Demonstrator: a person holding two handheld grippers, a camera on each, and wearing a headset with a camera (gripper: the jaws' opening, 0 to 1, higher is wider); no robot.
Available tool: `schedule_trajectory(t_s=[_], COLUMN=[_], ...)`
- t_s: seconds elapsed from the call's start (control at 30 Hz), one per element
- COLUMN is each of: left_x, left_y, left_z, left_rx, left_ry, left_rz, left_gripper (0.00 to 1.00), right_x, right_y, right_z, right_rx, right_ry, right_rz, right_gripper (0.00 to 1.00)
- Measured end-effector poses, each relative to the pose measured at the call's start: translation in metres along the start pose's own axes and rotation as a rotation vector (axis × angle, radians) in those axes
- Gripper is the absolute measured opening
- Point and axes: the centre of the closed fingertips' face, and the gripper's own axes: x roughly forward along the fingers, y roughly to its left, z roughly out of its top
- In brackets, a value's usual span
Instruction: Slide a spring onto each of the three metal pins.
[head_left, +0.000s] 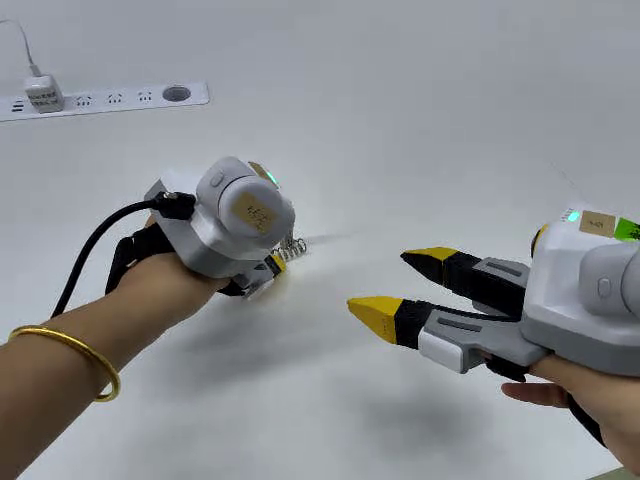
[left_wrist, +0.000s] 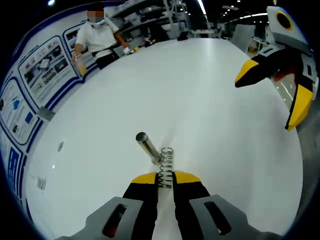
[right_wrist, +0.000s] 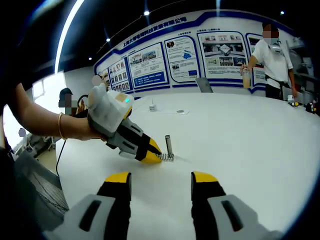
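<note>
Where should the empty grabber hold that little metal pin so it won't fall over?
Probably its bare upper half. The metal pin stands upright, and the spring held by the left gripper crowds its foot. The open right gripper faces it from the free side, so come in level, one of the fingers on each side of the round shaft.

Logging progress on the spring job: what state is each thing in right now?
Metal pin: upright, bare.
Spring: gripped, far end at the pin's foot, not threaded.
Left gripper: shut on the spring.
Right gripper: open, empty.
Power strip: one charger plugged in.
</note>
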Motion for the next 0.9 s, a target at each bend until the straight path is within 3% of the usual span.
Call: schedule_trajectory(t_s=[0.27,0.53,0.7,0.9], left_x=[-0.005,-0.021,-0.034,-0.052], left_y=[-0.008,-0.023,-0.025,-0.024], left_z=[-0.004,-0.006,-0.004,0.008], left_rx=[-0.081,-0.113,-0.161,-0.243], left_ry=[0.001,-0.056,-0.119,-0.239], left_rz=[-0.034,-0.034,-0.004,0.012], left_gripper=[0.1,0.1,0.1,0.1], right_x=[-0.002,-0.003,-0.001,0.005], right_y=[-0.003,-0.003,0.007,0.011], right_z=[0.004,0.013,0.026,0.034], right_rx=[0.01,0.075,0.152,0.149], right_ry=[-0.014,-0.051,-0.105,-0.105], right_rz=[-0.012,-0.009,0.029,0.042], right_gripper=[0.48,0.47,0.48,0.48])
